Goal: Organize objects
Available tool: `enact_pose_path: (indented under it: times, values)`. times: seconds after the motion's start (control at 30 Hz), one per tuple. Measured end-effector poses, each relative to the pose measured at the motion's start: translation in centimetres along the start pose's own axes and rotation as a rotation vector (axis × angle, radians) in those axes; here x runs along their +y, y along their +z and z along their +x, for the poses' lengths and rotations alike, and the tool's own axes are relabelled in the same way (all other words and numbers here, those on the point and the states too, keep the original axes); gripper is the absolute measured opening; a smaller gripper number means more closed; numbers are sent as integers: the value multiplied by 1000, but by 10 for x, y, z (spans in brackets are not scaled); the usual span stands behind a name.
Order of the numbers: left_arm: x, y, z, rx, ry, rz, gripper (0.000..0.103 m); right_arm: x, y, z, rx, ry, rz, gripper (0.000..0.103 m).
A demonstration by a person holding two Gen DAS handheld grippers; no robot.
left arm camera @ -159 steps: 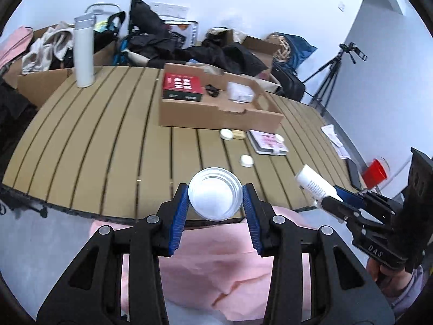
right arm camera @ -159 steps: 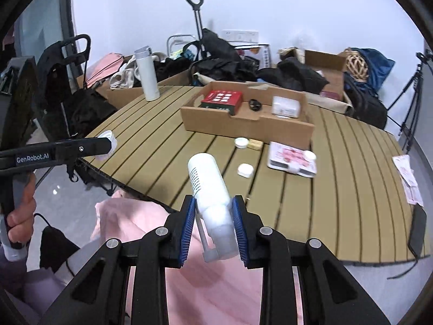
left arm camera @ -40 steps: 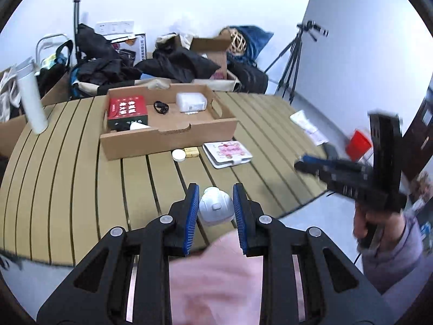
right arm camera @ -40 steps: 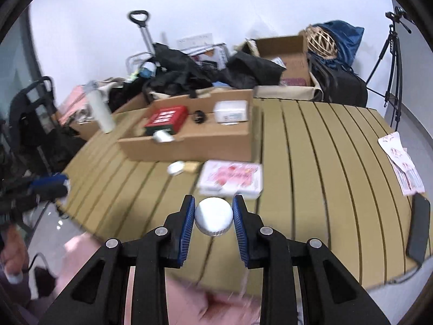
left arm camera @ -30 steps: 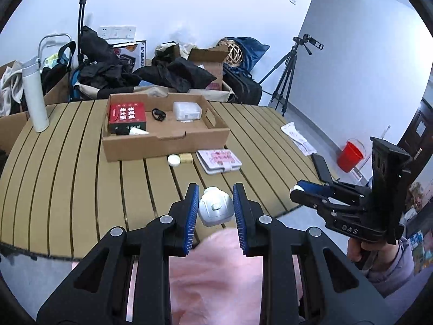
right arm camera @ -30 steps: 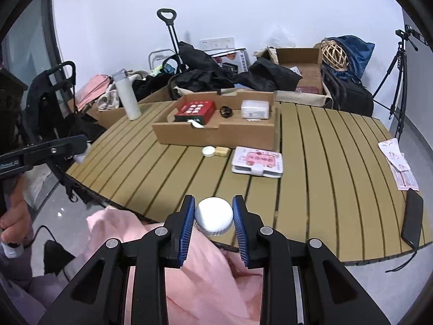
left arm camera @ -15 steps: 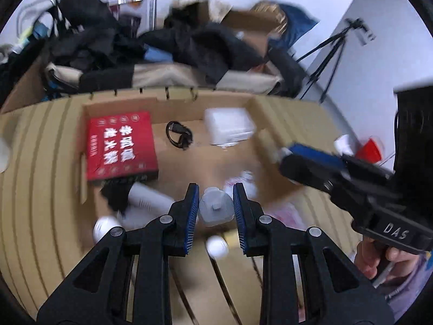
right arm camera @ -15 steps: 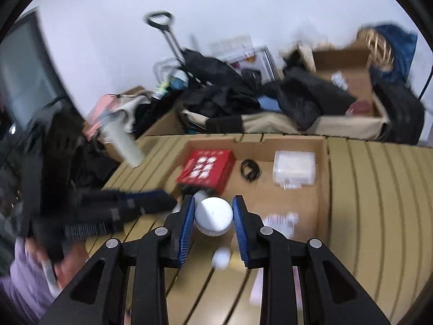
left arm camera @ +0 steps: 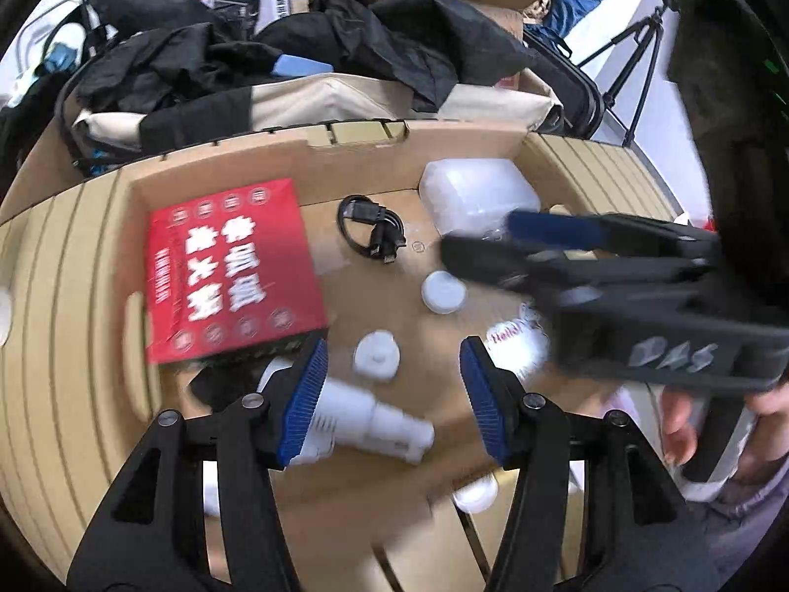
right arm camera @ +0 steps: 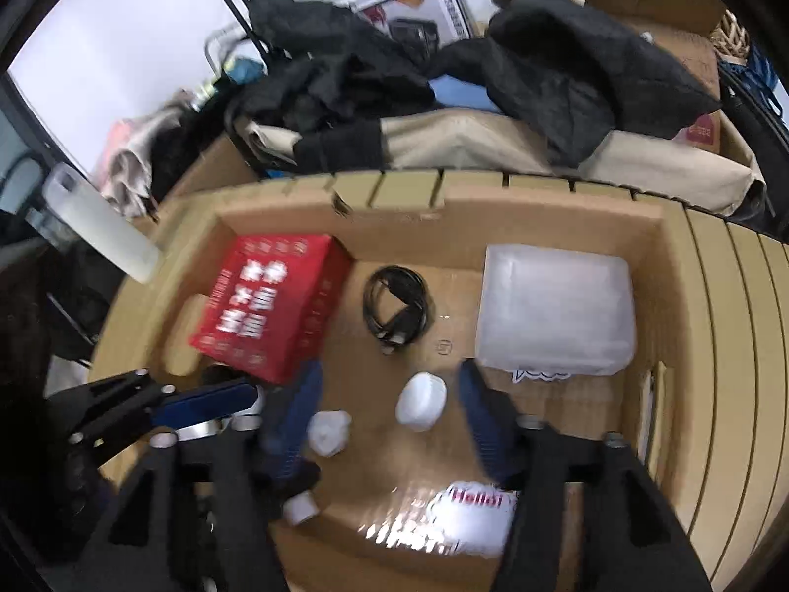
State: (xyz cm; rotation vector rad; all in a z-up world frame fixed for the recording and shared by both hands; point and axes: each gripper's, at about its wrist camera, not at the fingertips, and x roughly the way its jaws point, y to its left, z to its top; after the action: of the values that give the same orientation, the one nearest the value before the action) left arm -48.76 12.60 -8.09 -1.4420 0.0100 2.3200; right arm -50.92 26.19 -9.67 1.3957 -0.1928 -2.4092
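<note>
Matt brown cardboard tray (right arm camera: 661,266) on a slatted wooden table (right arm camera: 730,325); glossy red box (right arm camera: 271,303), smooth white plastic caps (right arm camera: 420,402).

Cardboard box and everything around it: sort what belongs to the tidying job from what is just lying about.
Part of the job:
- cardboard box
- white cap
- small white lid
- white bottle
- red box
- black cable
- clear plastic case
- both hand-held grippers, jaws opening with nothing gripped: left, right

Lying about:
- black clothes
- tripod
- white flask
</note>
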Motion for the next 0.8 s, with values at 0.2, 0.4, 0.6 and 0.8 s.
enact_pose_path:
  times: [0.2, 0.4, 0.6, 0.8]
  values:
    - [-19, -11, -107, -97, 83, 20, 80, 13, -8, -121, -127, -44, -51, 67]
    - [-43, -35, -199, -167, 124, 26, 84, 20, -45, -244, -237, -70, -92, 67]
    - [-66, -81, -261, -251, 115, 24, 93, 26, -106, -304, -232, -92, -135, 67]
    - [-78, -190, -286, -330, 154, -4, 95, 44, -212, -320, -245, -61, -205, 67]
